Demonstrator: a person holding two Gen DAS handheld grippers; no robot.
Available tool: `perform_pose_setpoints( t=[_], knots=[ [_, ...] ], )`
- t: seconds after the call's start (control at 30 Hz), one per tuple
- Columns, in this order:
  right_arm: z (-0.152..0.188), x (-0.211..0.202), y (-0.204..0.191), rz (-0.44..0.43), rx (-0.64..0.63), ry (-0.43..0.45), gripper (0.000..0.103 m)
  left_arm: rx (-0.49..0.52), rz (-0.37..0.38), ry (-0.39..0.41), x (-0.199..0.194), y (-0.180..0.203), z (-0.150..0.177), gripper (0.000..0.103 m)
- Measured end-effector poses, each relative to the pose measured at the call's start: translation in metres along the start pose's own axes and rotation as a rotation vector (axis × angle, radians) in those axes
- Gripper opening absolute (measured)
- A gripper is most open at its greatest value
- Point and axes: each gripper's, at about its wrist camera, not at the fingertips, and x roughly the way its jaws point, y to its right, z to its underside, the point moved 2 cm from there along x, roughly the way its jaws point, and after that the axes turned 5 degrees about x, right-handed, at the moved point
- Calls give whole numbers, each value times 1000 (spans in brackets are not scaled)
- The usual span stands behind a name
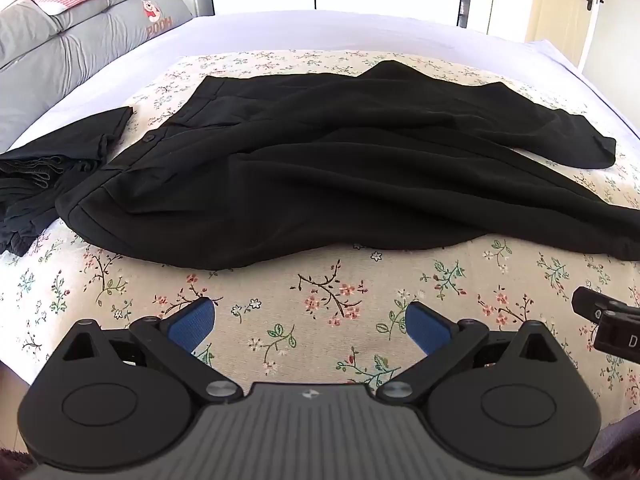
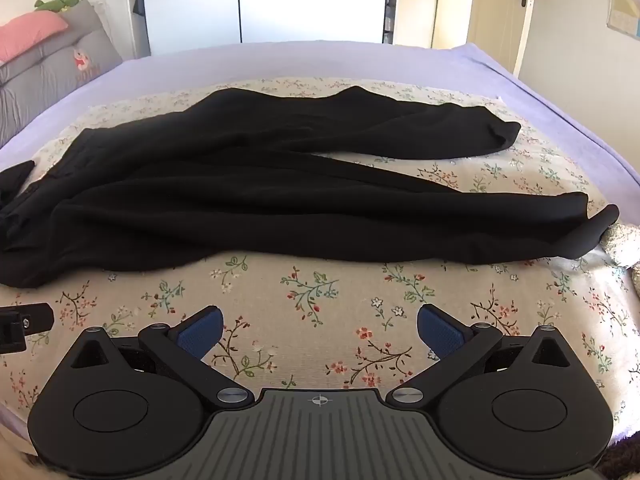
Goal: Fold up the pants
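A bed (image 1: 360, 32) is being covered by a lilac sheet and, over it, a floral cloth (image 1: 320, 320). Black pants (image 1: 320, 168) are being displayed unfolded across that cloth, waistband to the left, both legs spread to the right (the far leg lying slightly apart from the near one). A second dark garment (image 1: 48, 168) is being left bunched beside the waistband. The left gripper (image 1: 310, 326) and the right gripper (image 2: 320, 330) are being held fully spread above bare cloth, nothing being grasped between the blue pads (image 2: 200, 334)
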Motion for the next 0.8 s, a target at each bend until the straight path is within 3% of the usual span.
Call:
perform_pose_setpoints(
  t=[0.53, 0.8],
  knots=[
    [-1, -4, 1, -9, 4, 10, 103, 13, 2, 3, 2, 5, 1, 103],
    [-3, -3, 0, -12, 14, 15, 103, 15, -4, 50, -3, 3, 0, 103]
  ],
)
